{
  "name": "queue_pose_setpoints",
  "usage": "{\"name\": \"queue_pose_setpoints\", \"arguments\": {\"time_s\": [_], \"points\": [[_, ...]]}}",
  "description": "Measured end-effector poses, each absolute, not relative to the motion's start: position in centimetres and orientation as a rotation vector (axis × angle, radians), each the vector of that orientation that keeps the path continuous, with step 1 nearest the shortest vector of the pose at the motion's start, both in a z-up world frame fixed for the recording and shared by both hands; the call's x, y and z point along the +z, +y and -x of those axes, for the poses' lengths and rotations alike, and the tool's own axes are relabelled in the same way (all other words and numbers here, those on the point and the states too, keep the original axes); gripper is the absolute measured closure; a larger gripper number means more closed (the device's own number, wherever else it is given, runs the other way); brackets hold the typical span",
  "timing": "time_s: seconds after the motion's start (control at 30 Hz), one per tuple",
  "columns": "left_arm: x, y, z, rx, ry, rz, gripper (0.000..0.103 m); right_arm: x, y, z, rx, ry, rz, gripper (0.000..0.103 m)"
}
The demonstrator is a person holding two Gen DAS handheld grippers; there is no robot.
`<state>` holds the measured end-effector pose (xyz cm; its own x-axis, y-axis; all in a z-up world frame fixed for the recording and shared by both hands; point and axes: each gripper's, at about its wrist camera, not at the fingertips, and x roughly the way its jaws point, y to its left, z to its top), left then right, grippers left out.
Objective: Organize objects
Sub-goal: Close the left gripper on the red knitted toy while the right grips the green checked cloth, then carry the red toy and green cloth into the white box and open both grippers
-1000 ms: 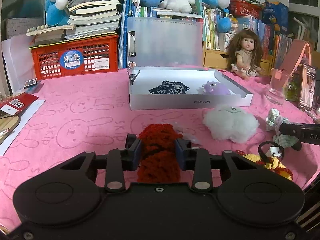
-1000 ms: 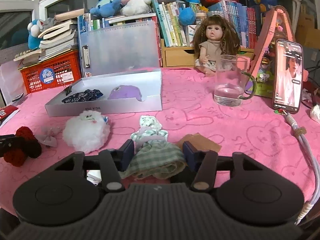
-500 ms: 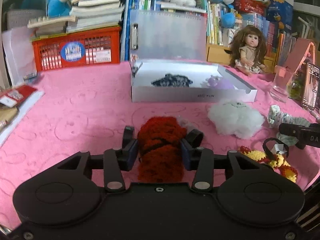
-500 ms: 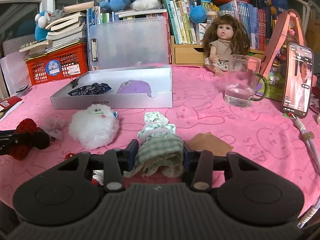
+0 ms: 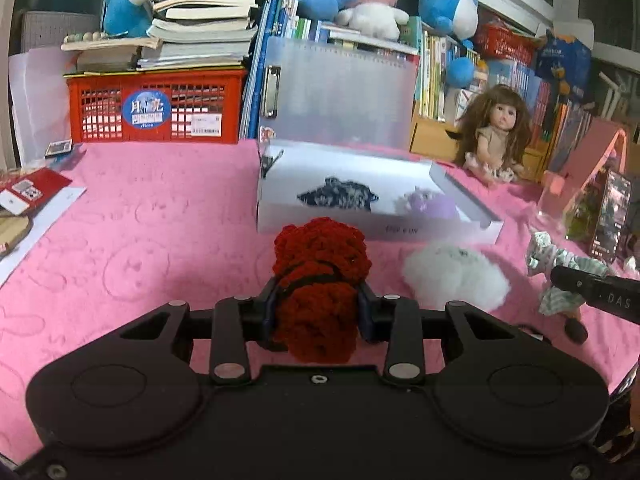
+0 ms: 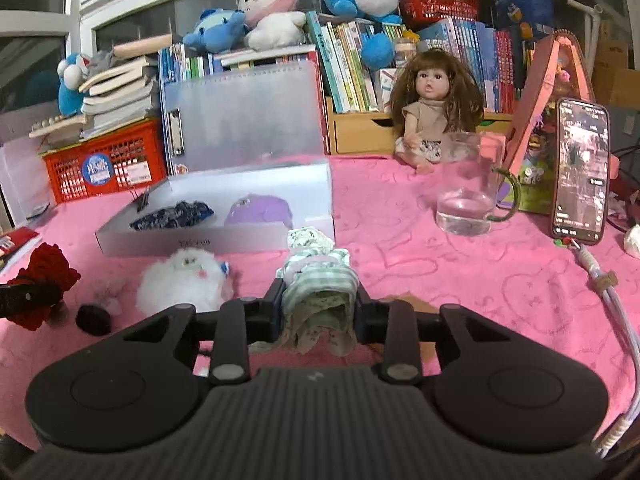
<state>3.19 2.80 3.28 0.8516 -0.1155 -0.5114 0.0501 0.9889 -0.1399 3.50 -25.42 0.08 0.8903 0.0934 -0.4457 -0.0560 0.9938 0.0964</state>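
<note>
- left gripper [image 5: 318, 310]: jaws clamped on red crochet toy [image 5: 318, 284], toy bulges up above the fingers, lifted off the pink tablecloth [image 5: 152, 240]
- same red toy seen from right wrist view at 9 o'clock edge [image 6: 42, 276], held in the left gripper's black fingers
- right gripper [image 6: 318, 308]: jaws clamped on green checked doll dress [image 6: 320, 292], lace hem hangs below the fingers, floral cloth end pokes out forward
- from left wrist view the dress sits at 3 o'clock [image 5: 560, 268], pinched by the right gripper [image 5: 560, 276]
- white tray box [image 5: 460, 228] at 12 o'clock from the left gripper, on the cloth; holds dark blue patterned piece [image 5: 340, 198] and purple plush [image 5: 430, 206] side by side
- white fluffy toy [image 5: 452, 274] on cloth between box front wall and the grippers, at 2 o'clock from the red toy
- small dark object [image 6: 93, 318] on cloth at 8 o'clock from the fluffy toy, too blurry to identify
- glass mug [image 6: 468, 196] at 1 o'clock of right view, phone [image 6: 580, 172] propped upright just right of it
- doll [image 6: 434, 120] sits behind the mug, against the book shelf
- red basket [image 5: 154, 108] at 11 o'clock, books stacked on top
</note>
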Motion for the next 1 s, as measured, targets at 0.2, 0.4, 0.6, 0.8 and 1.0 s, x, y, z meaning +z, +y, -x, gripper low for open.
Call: {"name": "queue_pose_setpoints", "arguments": {"time_s": [0.2,0.4,0.6,0.8,1.0], "points": [[4.8,3.2,-5.0,-0.082,0.541,0.143,0.068,1.6,-25.5,-4.7,0.088,0.444,-0.103,0.066],[6.4,3.2,-7.5,-0.083,0.511,0.16,0.068,3.1,-26.2,-6.9,0.094,0.44,-0.157,0.066],[7.8,3.1,-11.0,-0.098,0.506,0.173,0.068,4.1,-26.4,-9.8,0.108,0.442,-0.17,0.066],[8.2,3.0,-15.3,-0.143,0.525,0.187,0.068,4.7,-26.8,-13.7,0.16,0.481,-0.205,0.066],[6.7,2.7,-20.1,-0.109,0.565,0.171,0.068,4.8,-27.3,-17.9,0.21,0.521,-0.273,0.066]]}}
